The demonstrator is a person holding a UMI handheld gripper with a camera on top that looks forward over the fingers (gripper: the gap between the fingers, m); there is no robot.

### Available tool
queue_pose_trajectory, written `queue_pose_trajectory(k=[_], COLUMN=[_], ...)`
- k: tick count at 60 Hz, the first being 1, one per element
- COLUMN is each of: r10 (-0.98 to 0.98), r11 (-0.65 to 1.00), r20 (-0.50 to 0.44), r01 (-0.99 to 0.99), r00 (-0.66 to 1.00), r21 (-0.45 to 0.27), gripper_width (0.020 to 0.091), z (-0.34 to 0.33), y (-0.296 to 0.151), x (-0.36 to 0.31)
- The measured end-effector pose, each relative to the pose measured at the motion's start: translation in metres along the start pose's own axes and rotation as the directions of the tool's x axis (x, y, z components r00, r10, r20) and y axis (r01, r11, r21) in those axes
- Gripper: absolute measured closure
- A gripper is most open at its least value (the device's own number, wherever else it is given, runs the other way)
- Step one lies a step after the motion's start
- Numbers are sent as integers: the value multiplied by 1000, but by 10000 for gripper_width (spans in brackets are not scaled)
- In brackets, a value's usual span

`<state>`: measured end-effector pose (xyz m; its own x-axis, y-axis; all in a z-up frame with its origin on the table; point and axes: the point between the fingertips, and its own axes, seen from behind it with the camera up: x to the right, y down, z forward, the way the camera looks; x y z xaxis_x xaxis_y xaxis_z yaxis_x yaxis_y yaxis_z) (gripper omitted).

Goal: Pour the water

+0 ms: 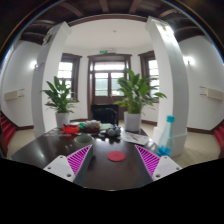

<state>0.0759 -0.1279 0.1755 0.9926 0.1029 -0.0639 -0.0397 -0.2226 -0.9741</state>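
Gripper [113, 160] released, empty; water bottle [167, 137] upright on table [105, 172], beyond right finger

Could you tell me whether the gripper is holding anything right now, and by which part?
Nothing is held: the gripper is open above the table.

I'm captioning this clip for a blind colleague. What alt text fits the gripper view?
The gripper hovers over a dark table, jaws open and empty, a small red disc lying just ahead between them. A clear bottle with a blue cap stands beside the right finger; cluttered items and two potted plants sit beyond.
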Motion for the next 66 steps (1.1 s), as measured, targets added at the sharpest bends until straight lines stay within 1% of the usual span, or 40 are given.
queue_pose_trajectory(k=[7,13,20,23,30,34,36,41,42,43,47,48,50,52,53,54,57,59,60,61,62,66], r10=[13,-3,6,28,75,72,65,30,22,14,-16,-26,-38,-39,-38,-37,-32,-32,-29,-20,-16,-13], r11=[1000,1000,1000,1000,997,997,998,1000,1000,1000,1000,999,999,999,999,999,999,999,999,1000,1000,1000], r20=[-99,-182,-236,-236,-200,-190,-192,-188,-191,-194,-181,-181,-187,-190,-192,-194,-196,-200,-201,-205,-210,-218], r01=[-15,-2,-8,-29,-76,-75,-68,-30,-21,-12,17,30,41,42,41,39,34,34,31,23,18,16], r00=[995,983,972,971,977,979,979,982,981,981,983,983,982,981,981,980,980,979,979,978,978,976], r21=[-26,-24,-7,1,2,-8,-7,3,7,9,6,17,13,11,10,6,8,7,9,8,10,11], gripper_width=[263,262,266,265,264,264,275,339,367,417,567,570,589,599,619,630,682,687,741,733,760,761], z=[-17,-25,-14,-3,21,33,37,41,42,43,46,52,51,53,54,59,62,63,62,61,61,57], y=[14,13,3,0,5,5,2,-2,-4,-5,-8,5,7,7,7,-6,-5,-2,-2,-1,0,5], x=[48,90,124,130,138,136,133,127,126,125,117,126,124,122,122,120,117,119,120,122,124,129])
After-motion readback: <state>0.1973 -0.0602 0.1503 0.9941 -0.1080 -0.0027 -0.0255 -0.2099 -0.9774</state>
